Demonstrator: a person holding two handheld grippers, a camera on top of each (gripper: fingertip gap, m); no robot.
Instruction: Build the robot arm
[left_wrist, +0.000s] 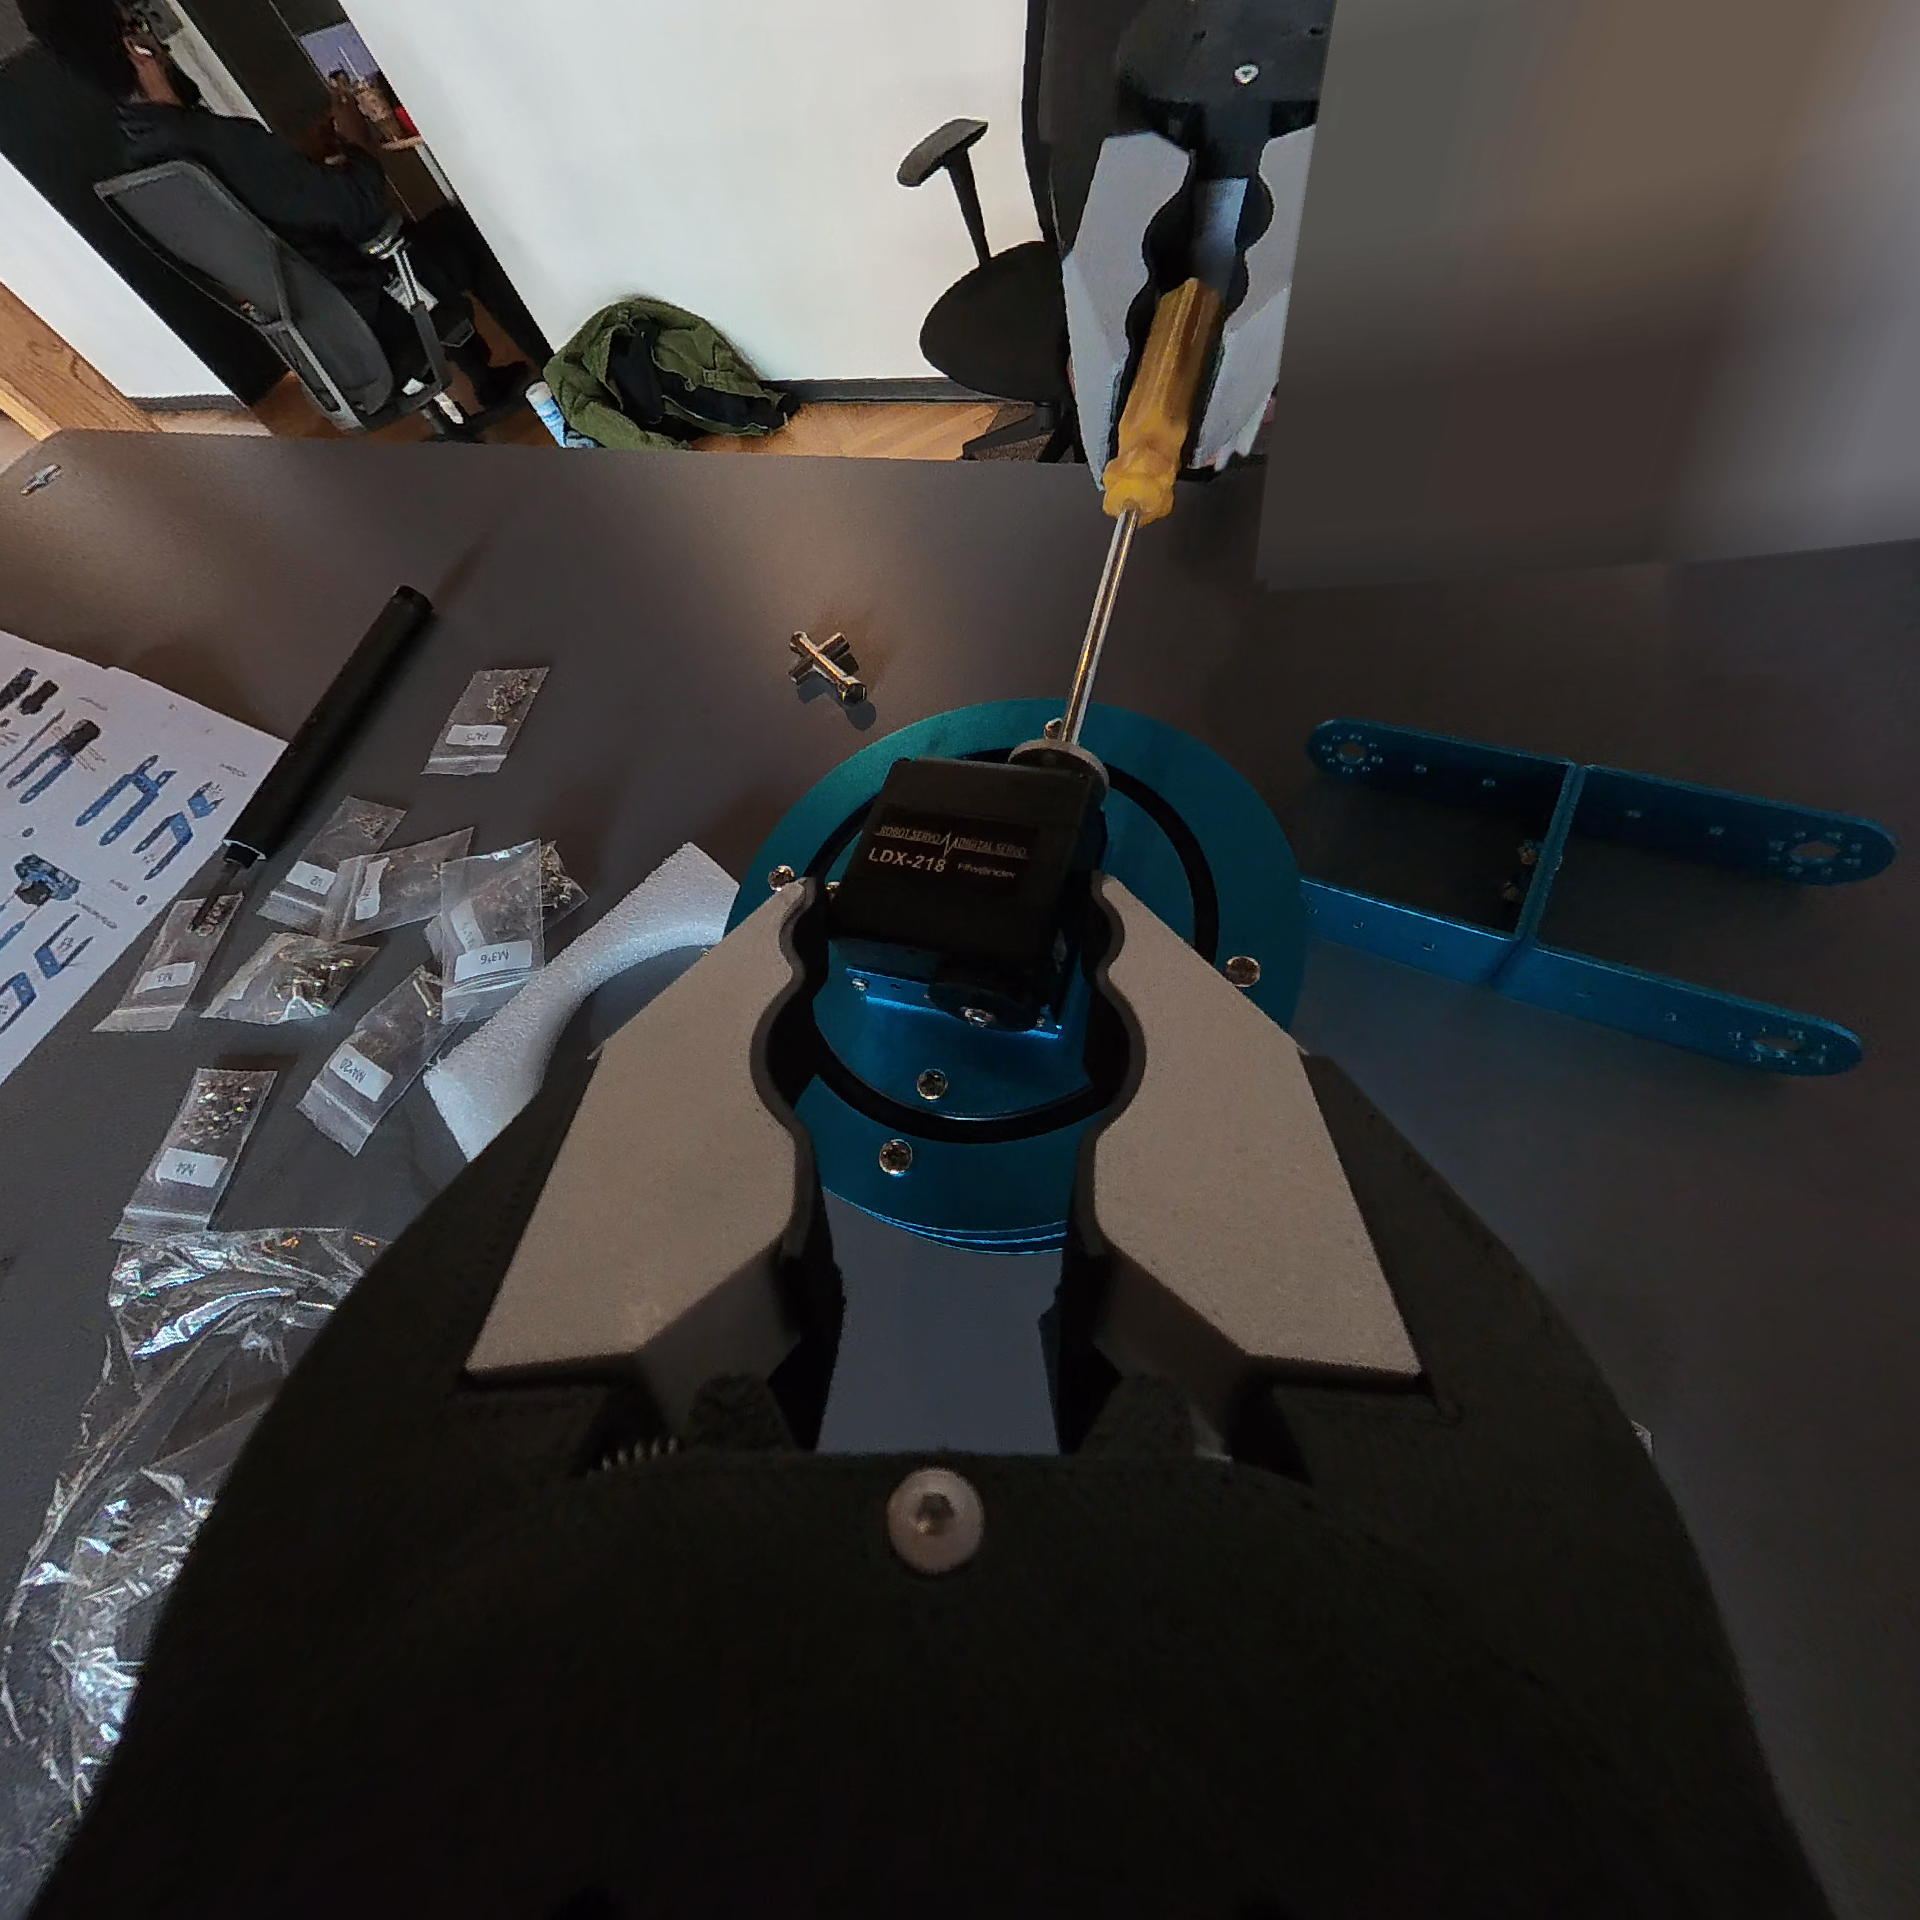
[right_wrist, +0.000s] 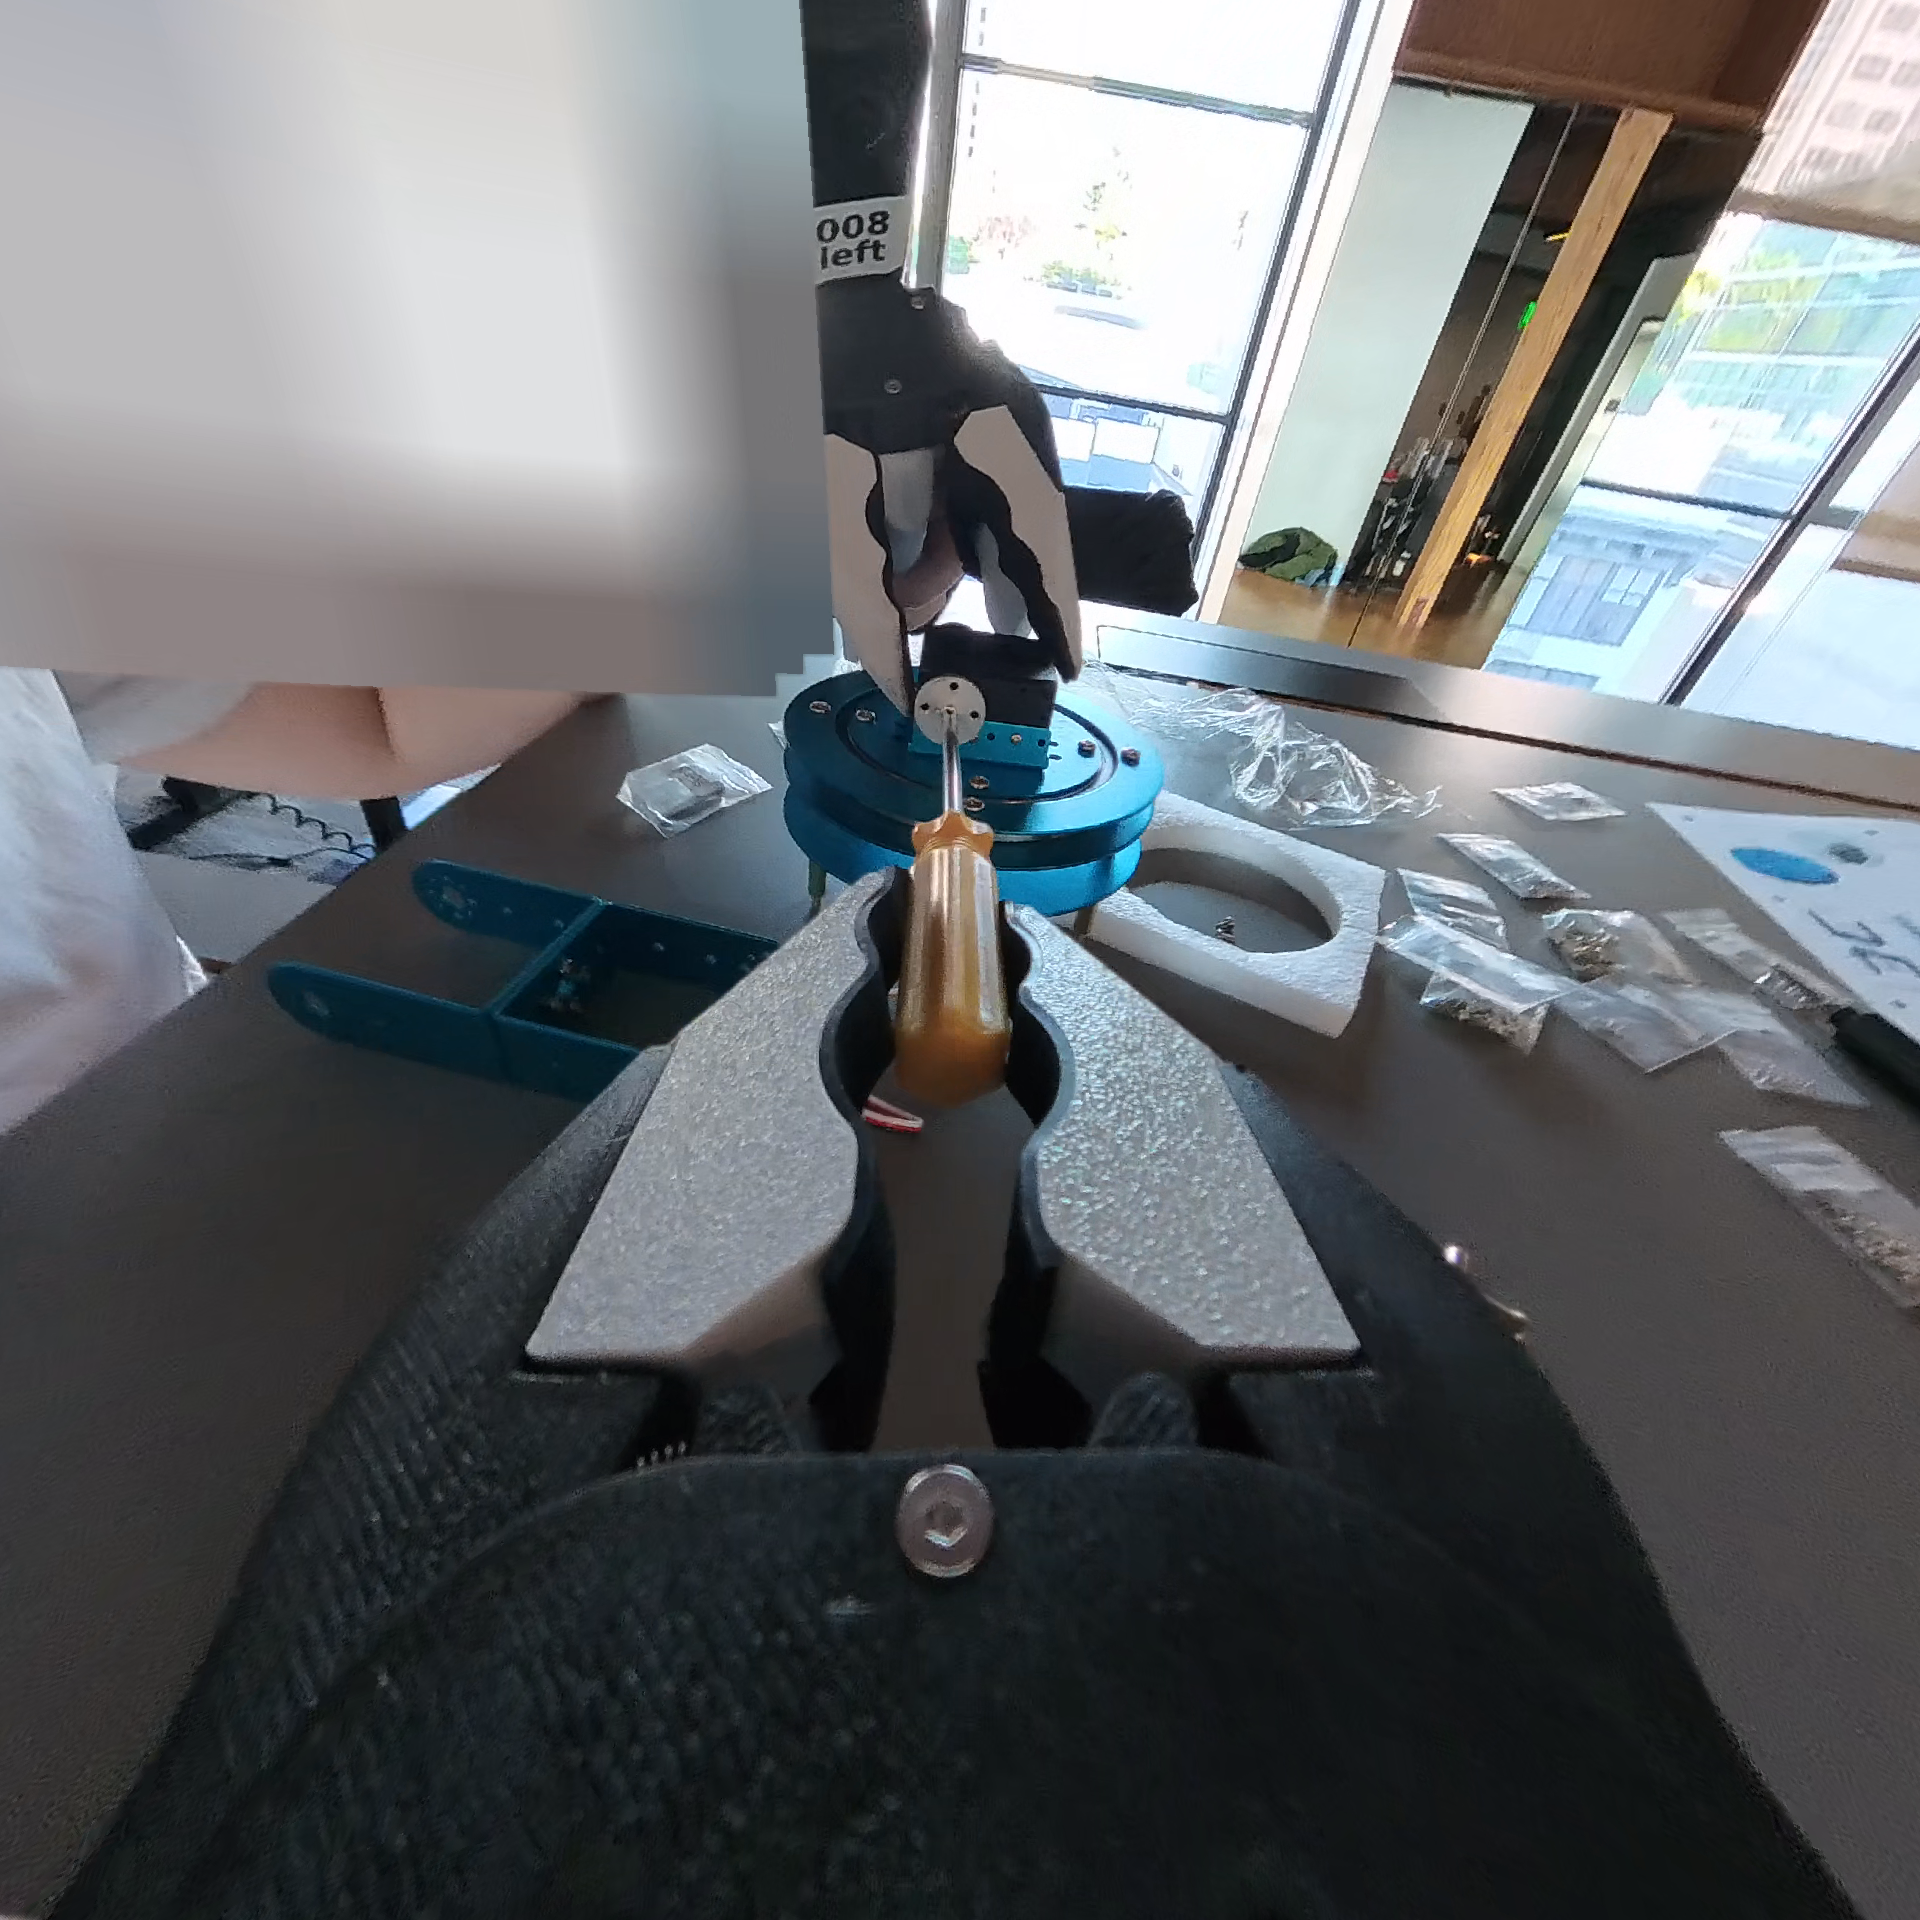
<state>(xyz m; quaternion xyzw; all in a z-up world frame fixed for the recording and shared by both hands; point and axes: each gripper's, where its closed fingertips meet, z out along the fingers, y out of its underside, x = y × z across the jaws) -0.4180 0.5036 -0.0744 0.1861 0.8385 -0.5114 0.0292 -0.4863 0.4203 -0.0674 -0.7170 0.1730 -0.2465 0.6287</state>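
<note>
The left gripper (left_wrist: 951, 914) is clenched on a black servo (left_wrist: 961, 873) atop the blue round base (left_wrist: 1236, 831). The right gripper (right_wrist: 948, 914) grasps a yellow-handled screwdriver (right_wrist: 951, 977), whose tip seems to meet the servo's silver horn (right_wrist: 948, 698) straight ahead. A blue bracket (right_wrist: 540, 977) lies on the surface (right_wrist: 1558, 1299), left of the right gripper.

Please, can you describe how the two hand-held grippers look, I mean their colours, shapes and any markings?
Both look alike. The left gripper and right gripper each have a black, coarsely textured body with a silver hex screw at its centre, and two speckled grey fingers with wavy black inner edges. Seen from the right wrist view, the left gripper's black handle carries a white sticker. No cables are visible.
</note>
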